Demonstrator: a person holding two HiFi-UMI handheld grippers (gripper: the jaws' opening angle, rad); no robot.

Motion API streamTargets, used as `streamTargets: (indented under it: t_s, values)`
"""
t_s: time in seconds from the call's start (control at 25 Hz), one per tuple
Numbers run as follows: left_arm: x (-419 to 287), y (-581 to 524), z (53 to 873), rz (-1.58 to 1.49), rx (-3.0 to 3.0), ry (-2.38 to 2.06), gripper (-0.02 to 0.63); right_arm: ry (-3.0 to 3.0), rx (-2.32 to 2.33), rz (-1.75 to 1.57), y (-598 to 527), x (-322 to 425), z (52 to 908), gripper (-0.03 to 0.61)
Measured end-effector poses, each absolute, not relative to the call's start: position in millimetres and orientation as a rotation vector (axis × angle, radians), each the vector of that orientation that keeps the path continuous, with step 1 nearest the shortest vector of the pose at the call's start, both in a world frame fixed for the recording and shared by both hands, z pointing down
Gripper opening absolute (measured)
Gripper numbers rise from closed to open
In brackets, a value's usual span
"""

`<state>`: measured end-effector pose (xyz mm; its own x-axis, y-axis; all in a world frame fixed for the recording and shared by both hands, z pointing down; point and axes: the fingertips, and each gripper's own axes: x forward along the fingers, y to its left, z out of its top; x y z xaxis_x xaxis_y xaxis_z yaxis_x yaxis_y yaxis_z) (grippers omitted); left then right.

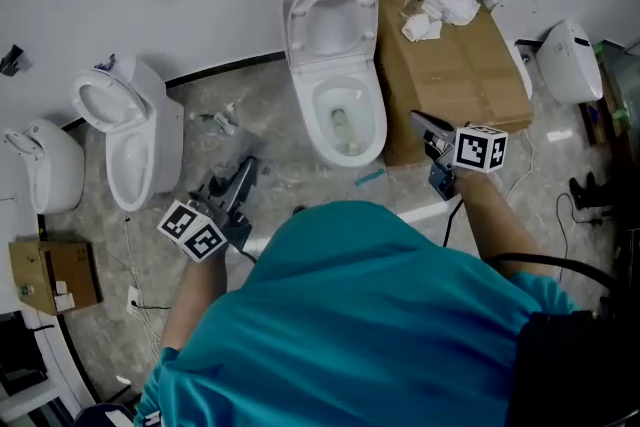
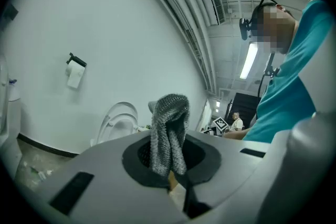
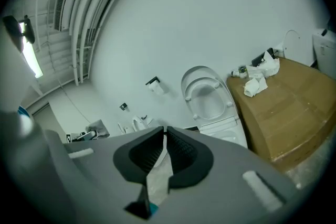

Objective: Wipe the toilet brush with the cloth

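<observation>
Several glossy white ceramic toilets along a plain pale wall, the nearest toilet (image 1: 335, 105) with lid raised. Open mottled stone floor (image 1: 270, 115) to its left, room enough for both arms. Flat brown cardboard box (image 1: 455, 75) tight against its right side, crumpled white tissue (image 1: 435, 10) at the far edge. Left gripper (image 1: 248, 167) over the floor gap, pinching a grey knitted cloth (image 2: 169, 131) drooping from its pads. Right gripper (image 3: 164, 139) beside the box edge, jaws pressed together. Small teal stick (image 1: 368, 178) at the toilet base, possibly a handle
</observation>
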<state>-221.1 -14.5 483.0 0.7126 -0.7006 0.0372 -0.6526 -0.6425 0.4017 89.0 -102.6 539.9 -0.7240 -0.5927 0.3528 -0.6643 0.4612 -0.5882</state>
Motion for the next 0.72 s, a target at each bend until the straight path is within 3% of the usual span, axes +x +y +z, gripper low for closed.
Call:
streamTargets:
  t_s: [0.32, 0.72]
  values:
    - [-257.9, -91.6, 518.0, -0.104, 2.511, -0.911, 0.021, -2.417, 1.172, 1.162, -150.7, 47.9, 580.7, 0.054]
    - [-207.2, -161.1, 601.8, 0.072, 2.399, -0.860, 0.021, -2.067, 1.090, 1.387, -217.4, 68.3, 723.4, 0.153]
